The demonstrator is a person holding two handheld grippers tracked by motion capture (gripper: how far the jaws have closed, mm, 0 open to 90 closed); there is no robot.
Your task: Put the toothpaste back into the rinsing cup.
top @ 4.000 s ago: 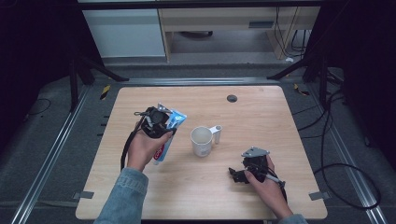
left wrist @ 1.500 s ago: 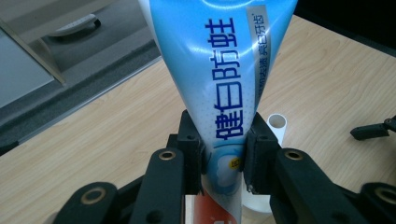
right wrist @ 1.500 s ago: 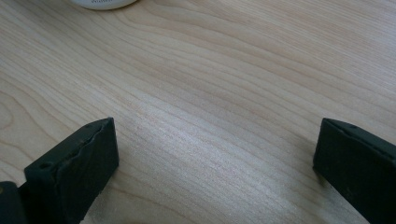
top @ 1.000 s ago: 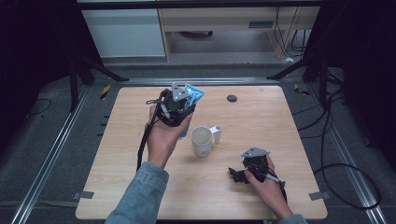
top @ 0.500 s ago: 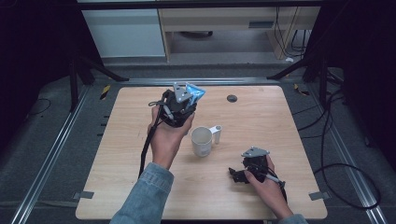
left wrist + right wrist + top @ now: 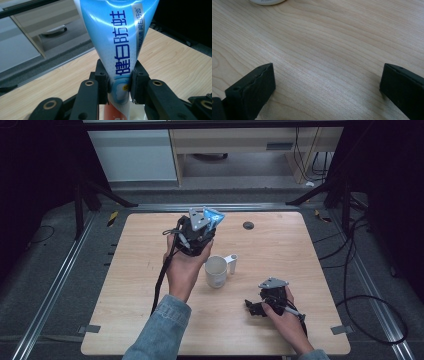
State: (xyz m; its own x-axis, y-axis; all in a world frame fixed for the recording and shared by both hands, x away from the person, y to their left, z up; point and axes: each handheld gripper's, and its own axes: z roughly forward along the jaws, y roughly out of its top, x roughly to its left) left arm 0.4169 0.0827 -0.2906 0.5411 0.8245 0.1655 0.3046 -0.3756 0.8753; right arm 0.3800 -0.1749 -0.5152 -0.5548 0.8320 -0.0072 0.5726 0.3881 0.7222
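I see the wooden surface (image 6: pixel 125 285) spread wide below me, its pale grain running under everything. Above its middle, toward the far edge, my left hand-held gripper (image 6: pixel 197 234) is raised off the wood, and its jaws are clamped on a blue toothpaste tube (image 6: pixel 214 215). In the left gripper view the tube (image 6: pixel 117 37) stands up between the two black jaws, pinched low on its body, with the broad flat crimped end fanning out above them and the blue lettering facing the camera. A strip of red and white packaging shows just beneath the grip.

Near me on the right side, my right hand-held gripper (image 6: pixel 256 307) rests low on the surface, well apart from the tube. In the right gripper view its jaws stand wide apart with only bare wood between them.

Between the two grippers sits a white mug (image 6: pixel 216 271), upright, just below and to the right of the left hand. The small white cap-like piece (image 6: pixel 233 260) stands just beside the mug's far right. A dark round disc (image 6: pixel 248 225) lies near the far edge.
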